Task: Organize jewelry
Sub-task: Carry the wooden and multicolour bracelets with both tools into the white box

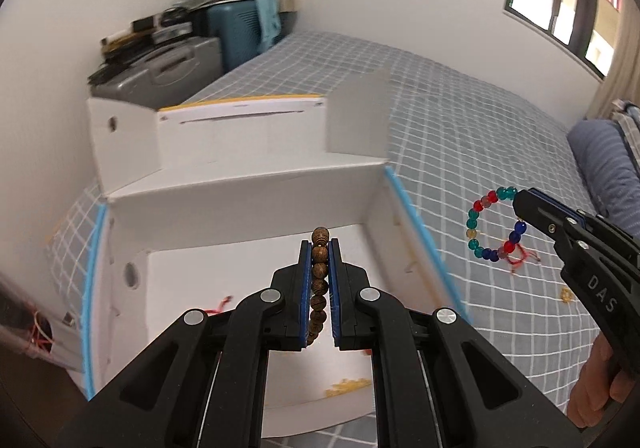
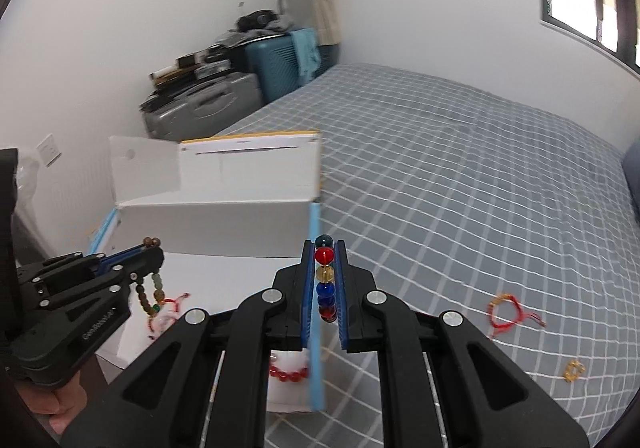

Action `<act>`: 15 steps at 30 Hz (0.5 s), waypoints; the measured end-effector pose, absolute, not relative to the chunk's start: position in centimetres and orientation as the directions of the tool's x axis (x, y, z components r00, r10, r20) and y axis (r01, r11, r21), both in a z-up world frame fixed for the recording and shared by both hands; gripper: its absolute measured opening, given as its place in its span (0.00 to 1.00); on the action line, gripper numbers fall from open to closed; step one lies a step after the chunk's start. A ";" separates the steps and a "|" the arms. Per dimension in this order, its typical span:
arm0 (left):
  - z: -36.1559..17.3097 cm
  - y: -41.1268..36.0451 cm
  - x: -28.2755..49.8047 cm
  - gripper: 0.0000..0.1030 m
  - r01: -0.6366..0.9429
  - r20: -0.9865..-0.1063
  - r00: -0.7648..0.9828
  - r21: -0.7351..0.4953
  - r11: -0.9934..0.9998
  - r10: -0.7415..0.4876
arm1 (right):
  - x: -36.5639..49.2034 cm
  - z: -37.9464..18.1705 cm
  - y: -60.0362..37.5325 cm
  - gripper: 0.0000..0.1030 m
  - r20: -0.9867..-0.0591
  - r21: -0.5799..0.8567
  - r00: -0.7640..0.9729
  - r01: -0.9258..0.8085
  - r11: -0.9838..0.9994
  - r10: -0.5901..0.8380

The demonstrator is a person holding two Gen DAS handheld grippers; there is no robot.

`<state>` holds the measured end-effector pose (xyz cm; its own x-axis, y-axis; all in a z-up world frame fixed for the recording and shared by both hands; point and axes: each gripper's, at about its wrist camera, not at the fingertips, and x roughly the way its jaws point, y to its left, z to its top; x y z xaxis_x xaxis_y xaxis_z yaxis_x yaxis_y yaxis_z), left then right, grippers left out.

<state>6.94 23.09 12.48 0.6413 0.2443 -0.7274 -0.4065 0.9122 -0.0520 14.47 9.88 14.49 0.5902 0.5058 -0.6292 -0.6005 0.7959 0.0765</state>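
My left gripper (image 1: pixel 320 246) is shut on a brown wooden bead bracelet (image 1: pixel 319 280) and holds it above the open white box (image 1: pixel 248 183). It also shows in the right wrist view (image 2: pixel 154 248), with the wooden bracelet (image 2: pixel 148 298) hanging from it. My right gripper (image 2: pixel 325 246) is shut on a colourful glass bead bracelet (image 2: pixel 325 280), over the box's blue-edged right wall. In the left wrist view this bracelet (image 1: pixel 482 228) hangs as a loop from the right gripper (image 1: pixel 520 203), above the bed right of the box.
A red string bracelet (image 2: pixel 504 312) and a small gold ring (image 2: pixel 574 370) lie on the grey checked bedspread (image 2: pixel 460 187). Inside the box lie a red bead bracelet (image 2: pixel 288 374), red string pieces (image 2: pixel 172 308) and a gold chain (image 1: pixel 346 386). Suitcases (image 2: pixel 212 103) stand by the wall.
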 end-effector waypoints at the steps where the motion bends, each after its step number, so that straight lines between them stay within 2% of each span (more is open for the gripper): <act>1: 12.3 23.6 6.7 0.07 -0.415 -0.729 0.637 -0.050 0.908 0.251 | 14.3 14.5 10.4 0.09 -0.629 0.077 0.585 -0.608 0.790 0.512; 15: 8.1 29.6 3.3 0.07 -0.509 -0.780 0.558 -0.053 0.859 0.283 | 13.2 10.1 17.2 0.09 -0.702 0.083 0.484 -0.673 0.735 0.523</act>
